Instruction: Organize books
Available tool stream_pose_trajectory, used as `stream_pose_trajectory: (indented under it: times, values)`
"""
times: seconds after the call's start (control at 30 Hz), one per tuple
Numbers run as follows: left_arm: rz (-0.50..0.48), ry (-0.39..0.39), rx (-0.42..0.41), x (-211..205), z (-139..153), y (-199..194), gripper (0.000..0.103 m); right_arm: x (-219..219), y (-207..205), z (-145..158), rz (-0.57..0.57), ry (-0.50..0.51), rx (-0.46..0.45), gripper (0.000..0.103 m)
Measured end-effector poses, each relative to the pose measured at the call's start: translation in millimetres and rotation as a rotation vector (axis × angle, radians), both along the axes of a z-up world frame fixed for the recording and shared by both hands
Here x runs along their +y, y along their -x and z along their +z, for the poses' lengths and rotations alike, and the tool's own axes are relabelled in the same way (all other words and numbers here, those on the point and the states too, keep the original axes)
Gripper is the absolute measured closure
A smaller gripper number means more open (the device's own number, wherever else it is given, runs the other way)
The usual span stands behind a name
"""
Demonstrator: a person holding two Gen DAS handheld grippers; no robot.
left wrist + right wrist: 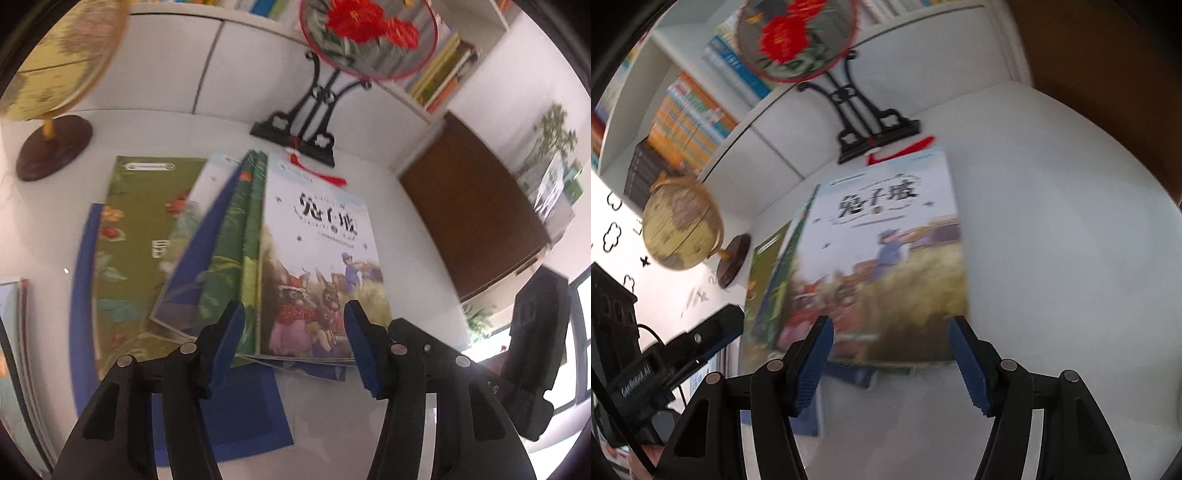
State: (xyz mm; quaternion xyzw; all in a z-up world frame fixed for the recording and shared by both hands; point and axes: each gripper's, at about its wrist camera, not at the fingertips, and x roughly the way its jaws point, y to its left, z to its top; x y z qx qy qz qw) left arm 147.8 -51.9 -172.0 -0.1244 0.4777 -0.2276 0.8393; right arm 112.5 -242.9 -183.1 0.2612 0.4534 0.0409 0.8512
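Note:
A loose pile of picture books lies on the white table (417,236). On top is a rabbit-cover book (317,266) with black Chinese title, also in the right wrist view (886,251). Under it lie a green leafy book (229,266), an olive-green flower book (136,236) and a blue book (243,413) at the bottom. My left gripper (293,347) is open just above the near edge of the rabbit book. My right gripper (890,362) is open above the same near edge. The right gripper's body (535,350) shows at the right of the left wrist view.
A globe on a wooden base (55,88) stands at the back left. A red-flower round fan on a black stand (332,74) stands behind the books. Shelves with upright books (690,110) run along the back. A brown cabinet (469,214) is on the right. More books (18,332) lie at the left edge.

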Motion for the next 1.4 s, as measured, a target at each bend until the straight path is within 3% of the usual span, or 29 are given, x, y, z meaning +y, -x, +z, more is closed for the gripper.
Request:
stream_pose_trajectory:
  times: [0.07, 0.13, 0.2, 0.27, 0.37, 0.5, 0.57, 0.6, 0.63, 0.73, 0.83, 1.0, 1.17, 1.23, 1.3, 1.4]
  values:
    - [0.029, -0.079, -0.004, -2, -2, 2, 0.051, -6, -4, -6, -0.009, -0.010, 0.027, 0.040]
    - [0.135, -0.151, 0.029, 15, -5, 7, 0.050, -8, 1, -10, -0.012, -0.057, 0.037, 0.040]
    - [0.201, -0.171, 0.085, 35, -10, 9, 0.049, -6, 10, -16, 0.009, -0.183, 0.039, 0.040]
    - [0.274, -0.202, 0.133, 60, -14, 12, 0.042, 6, 16, -25, 0.058, -0.324, 0.055, 0.040]
    - [0.342, -0.209, 0.173, 85, -21, 17, 0.033, 33, 13, -32, 0.135, -0.376, 0.065, 0.040]
    - [0.328, -0.192, 0.227, 93, -37, 22, 0.033, 62, 9, -36, 0.181, -0.403, 0.076, 0.040]
    - [0.343, -0.206, 0.216, 94, -37, 26, 0.024, 72, 8, -41, 0.181, -0.387, 0.104, 0.041]
    - [0.350, -0.219, 0.232, 94, -41, 28, 0.024, 75, 7, -42, 0.188, -0.395, 0.091, 0.041]
    - [0.344, -0.224, 0.224, 93, -44, 29, 0.017, 76, 7, -42, 0.189, -0.393, 0.084, 0.041]
    - [0.271, -0.212, 0.151, 89, -44, 35, 0.014, 82, 1, -41, 0.201, -0.387, 0.074, 0.038]
    - [0.253, -0.194, 0.151, 93, -43, 37, 0.014, 85, 2, -40, 0.204, -0.372, 0.072, 0.038]
    - [0.235, -0.047, 0.218, 108, -41, 47, 0.016, 88, 7, -32, 0.267, -0.323, 0.053, 0.038]
    - [0.097, -0.135, 0.203, 83, -37, 80, 0.016, 83, 23, -28, 0.293, -0.301, 0.088, 0.038]
    - [0.079, -0.123, 0.214, 85, -37, 82, 0.022, 87, 30, -31, 0.349, -0.338, 0.124, 0.041]
    - [0.082, -0.100, 0.234, 92, -35, 76, 0.029, 88, 35, -34, 0.342, -0.306, 0.155, 0.043]
    - [0.114, -0.060, 0.202, 104, -21, 59, 0.029, 77, 37, -28, 0.312, -0.244, 0.152, 0.043]
